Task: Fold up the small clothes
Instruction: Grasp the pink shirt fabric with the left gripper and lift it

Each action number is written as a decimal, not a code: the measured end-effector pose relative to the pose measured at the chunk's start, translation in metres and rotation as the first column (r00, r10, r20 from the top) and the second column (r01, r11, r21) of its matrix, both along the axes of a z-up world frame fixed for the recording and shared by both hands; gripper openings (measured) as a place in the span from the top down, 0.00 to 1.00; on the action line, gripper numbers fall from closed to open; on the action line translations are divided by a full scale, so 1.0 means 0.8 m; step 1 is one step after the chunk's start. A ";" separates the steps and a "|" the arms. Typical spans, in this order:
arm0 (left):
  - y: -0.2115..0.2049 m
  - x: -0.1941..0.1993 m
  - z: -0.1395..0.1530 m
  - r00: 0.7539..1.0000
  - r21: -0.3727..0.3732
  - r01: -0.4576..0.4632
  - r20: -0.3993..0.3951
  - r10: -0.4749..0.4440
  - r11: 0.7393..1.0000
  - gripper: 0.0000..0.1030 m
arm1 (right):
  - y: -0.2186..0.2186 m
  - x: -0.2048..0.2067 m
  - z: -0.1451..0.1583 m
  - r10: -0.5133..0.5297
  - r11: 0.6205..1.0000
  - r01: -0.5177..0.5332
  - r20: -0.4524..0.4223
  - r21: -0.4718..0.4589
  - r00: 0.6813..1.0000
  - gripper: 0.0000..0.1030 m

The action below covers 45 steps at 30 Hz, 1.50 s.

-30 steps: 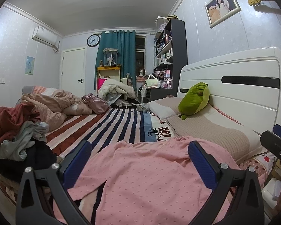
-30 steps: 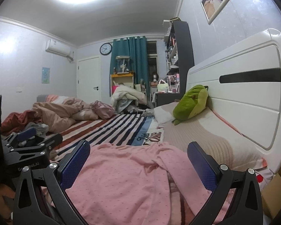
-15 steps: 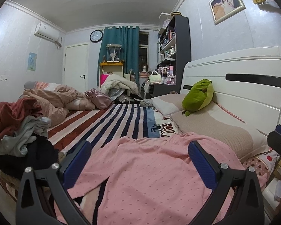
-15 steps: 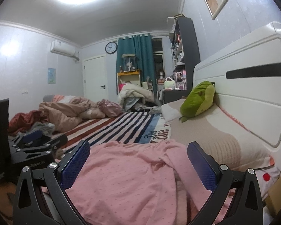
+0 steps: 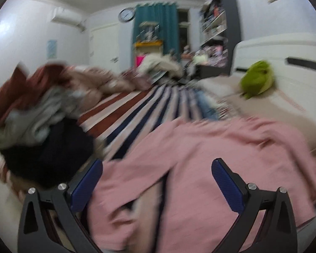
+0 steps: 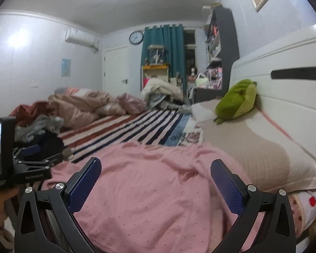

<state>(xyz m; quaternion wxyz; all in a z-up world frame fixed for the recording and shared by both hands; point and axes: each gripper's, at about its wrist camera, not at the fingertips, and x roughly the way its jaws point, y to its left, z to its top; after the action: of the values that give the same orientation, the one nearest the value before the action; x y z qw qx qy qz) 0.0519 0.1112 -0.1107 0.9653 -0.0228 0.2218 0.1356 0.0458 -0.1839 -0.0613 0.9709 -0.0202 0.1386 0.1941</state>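
Note:
A pink dotted garment (image 5: 200, 158) lies spread on the striped bed, with a sleeve running toward the lower left; it also shows in the right wrist view (image 6: 153, 185). My left gripper (image 5: 157, 181) is open and empty just above the garment's near part. My right gripper (image 6: 155, 181) is open and empty over the garment's near edge. The left gripper also shows at the left edge of the right wrist view (image 6: 27, 164), beside the garment's left side. The left wrist view is motion-blurred.
A pile of mixed clothes (image 5: 31, 122) sits on the bed at the left. A green plush toy (image 6: 236, 101) rests on the beige pillow (image 6: 252, 147) by the white headboard (image 6: 284, 88). A crumpled quilt (image 6: 84, 105) lies farther back on the striped sheet (image 6: 137, 128).
My left gripper has swung left and tipped downward, so the clothes pile looms larger and the view blurs. My right gripper has tilted down a little toward the garment.

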 end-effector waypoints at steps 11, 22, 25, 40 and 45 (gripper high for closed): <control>0.113 -0.004 -0.084 0.989 -0.294 -0.030 -0.146 -0.013 0.955 0.16 | 0.035 0.050 -0.065 0.122 0.992 -0.121 -0.168 0.015 0.978 0.00; 0.120 0.020 -0.120 0.963 -0.333 -0.096 -0.271 0.002 0.938 0.43 | 0.036 0.063 -0.076 0.128 0.992 -0.121 -0.229 0.045 0.965 0.00; 0.118 0.018 -0.120 0.961 -0.300 -0.109 -0.277 0.022 0.948 0.59 | 0.032 0.062 -0.075 0.136 0.990 -0.125 -0.231 0.064 0.963 0.00; 0.052 0.024 0.004 0.995 -0.164 0.096 0.037 -0.092 0.982 0.94 | -0.010 0.053 -0.069 0.160 0.974 -0.123 -0.196 0.190 0.967 0.00; -0.046 0.070 0.026 0.935 -0.099 0.354 0.039 -0.352 0.930 0.94 | -0.045 0.043 -0.063 0.128 0.972 -0.091 -0.167 0.215 0.978 0.00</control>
<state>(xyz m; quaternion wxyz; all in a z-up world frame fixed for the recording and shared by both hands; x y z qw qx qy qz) 0.1078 0.0746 -0.0896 0.9738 -0.0342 0.2189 -0.0522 0.0804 -0.2197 -0.1117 0.9391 0.0904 0.2032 0.2620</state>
